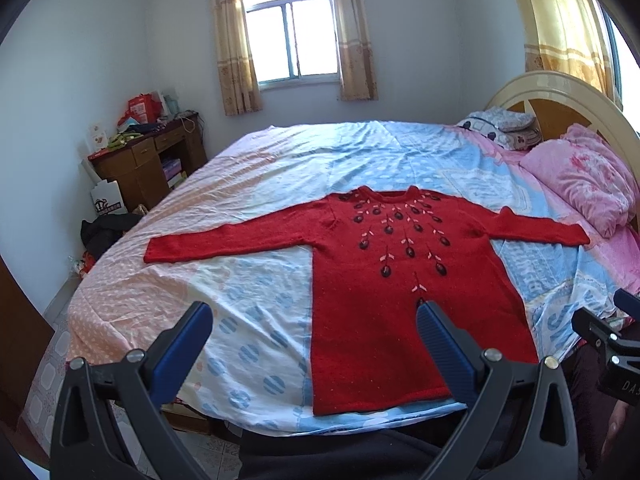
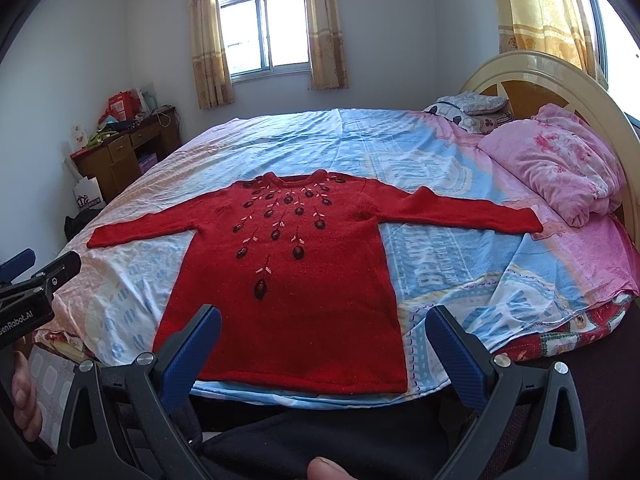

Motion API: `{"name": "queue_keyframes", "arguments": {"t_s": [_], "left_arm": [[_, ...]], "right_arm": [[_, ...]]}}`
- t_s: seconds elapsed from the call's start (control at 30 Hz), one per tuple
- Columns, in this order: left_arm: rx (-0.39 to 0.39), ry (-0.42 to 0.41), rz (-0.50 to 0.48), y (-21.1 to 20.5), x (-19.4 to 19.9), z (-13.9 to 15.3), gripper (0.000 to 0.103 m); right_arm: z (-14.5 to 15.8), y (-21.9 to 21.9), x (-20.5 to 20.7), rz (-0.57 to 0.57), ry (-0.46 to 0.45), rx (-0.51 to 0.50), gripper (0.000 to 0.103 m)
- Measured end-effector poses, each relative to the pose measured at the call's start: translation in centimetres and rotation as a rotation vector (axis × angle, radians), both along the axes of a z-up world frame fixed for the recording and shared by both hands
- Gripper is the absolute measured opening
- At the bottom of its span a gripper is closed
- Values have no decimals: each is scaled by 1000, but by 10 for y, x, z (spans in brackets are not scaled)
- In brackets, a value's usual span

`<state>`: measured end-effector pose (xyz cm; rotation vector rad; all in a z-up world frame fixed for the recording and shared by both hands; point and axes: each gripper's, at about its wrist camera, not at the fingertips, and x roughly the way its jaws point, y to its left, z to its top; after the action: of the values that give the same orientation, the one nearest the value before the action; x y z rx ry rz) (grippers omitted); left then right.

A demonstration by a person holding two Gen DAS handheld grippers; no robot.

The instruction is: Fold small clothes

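Sweater [image 1: 400, 280] is the thing to fold: a red knitted one with dark embroidered flowers on the chest, and it lies flat and face up on the bed [image 1: 280, 168], near the edge where the person stands. The hem is closest to the grippers and the round collar [image 1: 386, 194] points away, toward 12 o'clock, to the window [image 1: 290, 36]. So the long axis of the body runs from 6 to 12 o'clock, and the two sleeves go out to the sides, the left sleeve [image 1: 224, 242] toward 9 o'clock and the right sleeve [image 2: 472, 210] toward 3 o'clock, both almost straight. I judge the knit to be soft and limp, quite light, with some thickness; it probably sags and stretches if it is lifted by one point only, and it may drag on the wrinkled sheet instead of sliding. It does not look fragile, but the embroidery could catch on a finger, so it is better to pinch plain fabric. Good places to take hold seem to be a cuff together with the shoulder on the same side, or the two corners of the hem. The left gripper [image 1: 314, 326] hangs above the edge of the bed, over the left part of the hem, with its jaws wide apart and nothing between them. The right gripper [image 2: 324, 330] is in front of the hem, also spread wide and empty. Neither touches the sweater. A pink quilt [image 2: 560, 164] is heaped at 2 o'clock, close beside the right cuff.
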<state>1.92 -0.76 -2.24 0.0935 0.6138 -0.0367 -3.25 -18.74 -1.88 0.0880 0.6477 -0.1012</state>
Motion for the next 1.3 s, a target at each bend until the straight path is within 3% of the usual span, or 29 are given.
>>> {"name": "queue_keyframes", "arguments": {"t_s": [0.2, 0.33, 0.53, 0.63, 0.67, 0.8, 1.03, 1.23, 1.3], "left_arm": [[28, 37, -49, -20, 24, -24, 103], [50, 67, -82, -34, 46, -41, 103], [119, 32, -100, -61, 86, -55, 103], [156, -4, -101, -76, 111, -61, 103], [163, -9, -95, -79, 121, -63, 103], [129, 14, -62, -83, 154, -71, 103], [100, 39, -38, -93, 189, -92, 103], [159, 98, 0, -95, 219, -116, 103], [152, 133, 23, -90, 225, -121, 103]], "right_arm": [[-27, -14, 24, 8, 32, -25, 102], [-56, -37, 45, 4, 95, 40, 102], [-89, -82, 73, -56, 142, 103, 101], [-100, -116, 89, -98, 167, 149, 97], [-105, -132, 96, -119, 177, 180, 91], [-116, -195, 121, -225, 182, 271, 77], [-112, -304, 153, -404, 149, 244, 64], [-113, -395, 176, -553, 135, 248, 62], [-114, -424, 181, -604, 131, 264, 56]]}}
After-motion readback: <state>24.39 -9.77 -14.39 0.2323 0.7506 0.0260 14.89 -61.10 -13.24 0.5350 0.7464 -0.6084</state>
